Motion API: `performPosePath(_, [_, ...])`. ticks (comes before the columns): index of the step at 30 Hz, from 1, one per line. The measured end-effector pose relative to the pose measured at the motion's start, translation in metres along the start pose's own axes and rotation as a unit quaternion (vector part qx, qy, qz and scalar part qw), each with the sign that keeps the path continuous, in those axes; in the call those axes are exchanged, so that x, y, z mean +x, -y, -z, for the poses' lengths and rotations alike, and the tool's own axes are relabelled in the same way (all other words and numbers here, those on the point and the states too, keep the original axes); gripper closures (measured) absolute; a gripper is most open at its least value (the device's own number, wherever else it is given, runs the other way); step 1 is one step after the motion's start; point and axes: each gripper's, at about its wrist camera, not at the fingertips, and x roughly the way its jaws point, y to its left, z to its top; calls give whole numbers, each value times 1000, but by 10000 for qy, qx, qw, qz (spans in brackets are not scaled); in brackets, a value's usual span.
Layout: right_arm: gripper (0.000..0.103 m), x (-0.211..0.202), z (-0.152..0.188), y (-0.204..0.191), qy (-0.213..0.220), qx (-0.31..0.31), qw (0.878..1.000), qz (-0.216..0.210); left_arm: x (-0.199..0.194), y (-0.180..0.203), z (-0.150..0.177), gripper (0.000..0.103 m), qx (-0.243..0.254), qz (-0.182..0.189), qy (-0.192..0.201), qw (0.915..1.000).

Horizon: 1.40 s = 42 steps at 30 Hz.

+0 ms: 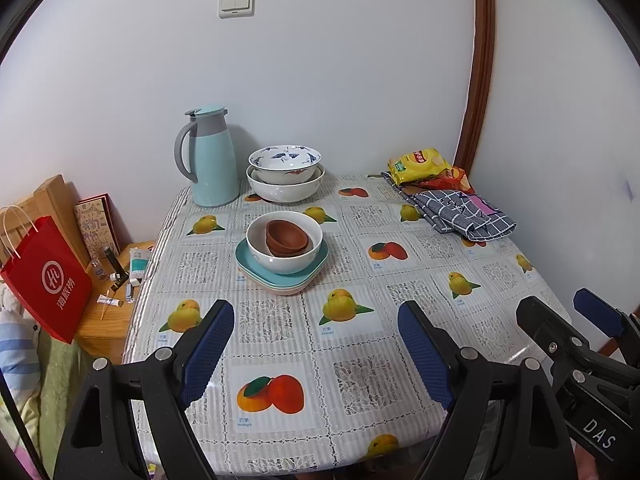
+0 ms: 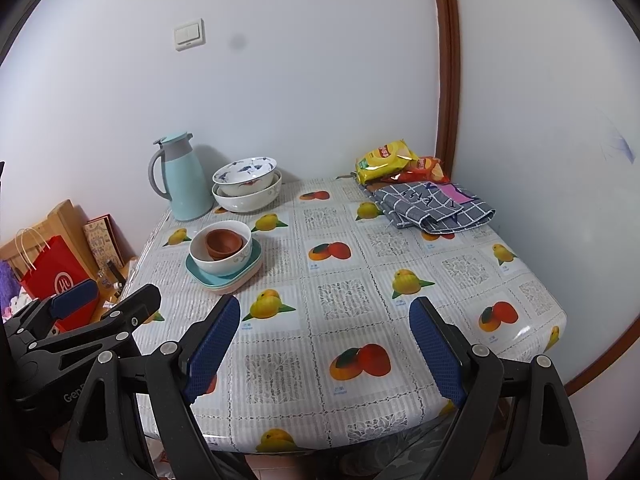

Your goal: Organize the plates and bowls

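Brown clay bowls (image 1: 286, 238) are sitting nested inside a white bowl (image 1: 256, 236) on stacked teal plates (image 1: 320, 258), just in front of the flask (image 1: 212, 160); two more bowls (image 1: 284, 178) are sitting stacked beside the flask. Both the left gripper (image 1: 316, 352) and the right gripper (image 2: 324, 356) are hanging spread wide and empty, well short of it. This fits a tidied table or one awaiting sorting.

**Table under a mango-print cloth**

I see the table (image 1: 280, 344) carrying a teal jug (image 1: 210, 158) beside two nested bowls (image 1: 285, 178), stacked plates (image 1: 280, 272) mid-table holding a white bowl, plus a checked cloth (image 1: 464, 212) and snack packets (image 1: 424, 166) far right.
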Motion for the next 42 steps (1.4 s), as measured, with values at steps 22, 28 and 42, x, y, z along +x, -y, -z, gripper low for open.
performPosePath(22, [17,0,0,0,8,10,10000,-9,-1,-1,1,20,12,2,-9,10000])
performPosePath(28, [17,-1,0,-2,22,17,10000,-11,-1,-1,1,20,1,-1,-7,10000])
performPosePath(42, [17,-2,-1,-5,59,8,10000,-1,-1,-2,-1,20,42,-28,24,10000])
